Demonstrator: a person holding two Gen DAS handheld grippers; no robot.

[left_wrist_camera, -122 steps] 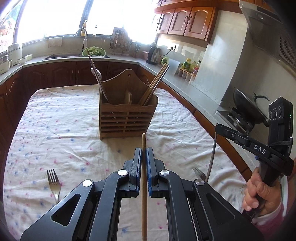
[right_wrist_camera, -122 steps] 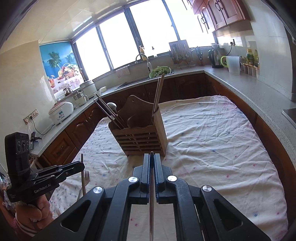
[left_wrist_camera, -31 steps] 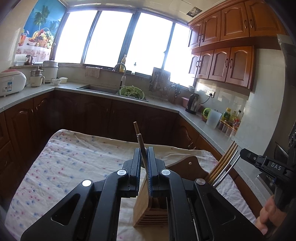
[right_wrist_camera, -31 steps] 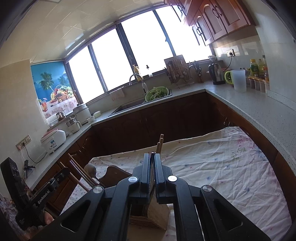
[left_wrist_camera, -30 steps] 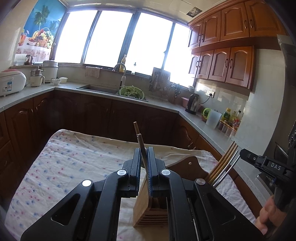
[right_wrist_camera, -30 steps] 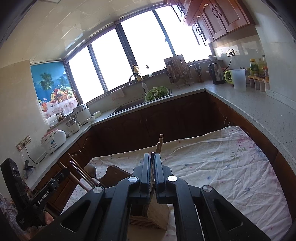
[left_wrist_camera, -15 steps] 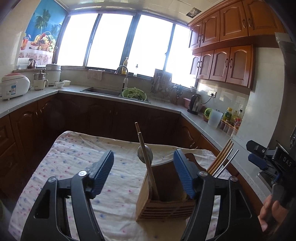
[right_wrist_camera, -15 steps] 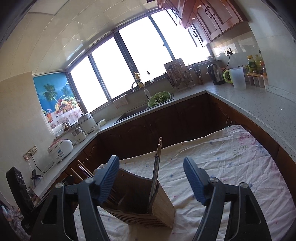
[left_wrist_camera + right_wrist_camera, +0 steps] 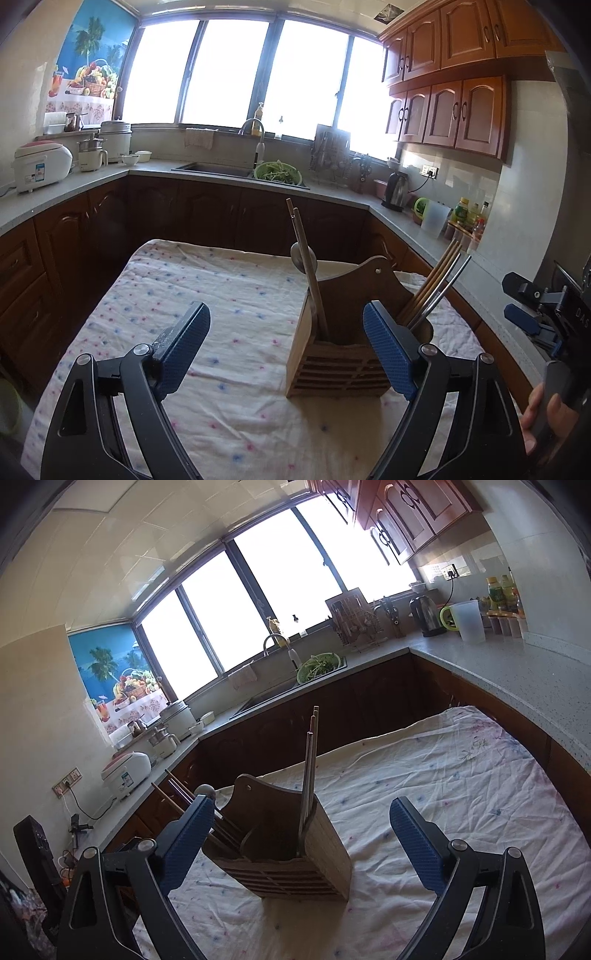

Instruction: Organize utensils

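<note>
Hands first: your left gripper (image 9: pixel 284 343) is tipped a bit downward toward the table, and its jaws are spreading apart right now with nothing clamped, the blue pads (image 9: pixel 388 354) sitting wide on either side of the view. Through that gap you're looking at the wooden utensil holder (image 9: pixel 334 363), which stands upright on the dotted tablecloth (image 9: pixel 207 295). It sits just ahead of the right-hand pad and isn't touched by either one. A wooden chopstick (image 9: pixel 306 266) leans in the holder's left compartment next to a spoon (image 9: pixel 303 254), and a bundle of chopsticks (image 9: pixel 432 288) fans out of the compartment on the other side. Your right gripper (image 9: pixel 301 834) has much the same pose, angled slightly down, jaws opening, empty, with the holder (image 9: pixel 295 864) between and beyond the pads and clear of both. From that side you can see a few sticks (image 9: pixel 309 768) standing nearly upright in the near corner compartment. Your right hand (image 9: pixel 546 417) shows at the far edge of the left camera, fingers wrapped round the handle of the right gripper's body (image 9: pixel 543 306), held off to the side of the holder at about the same height as the left one.
</note>
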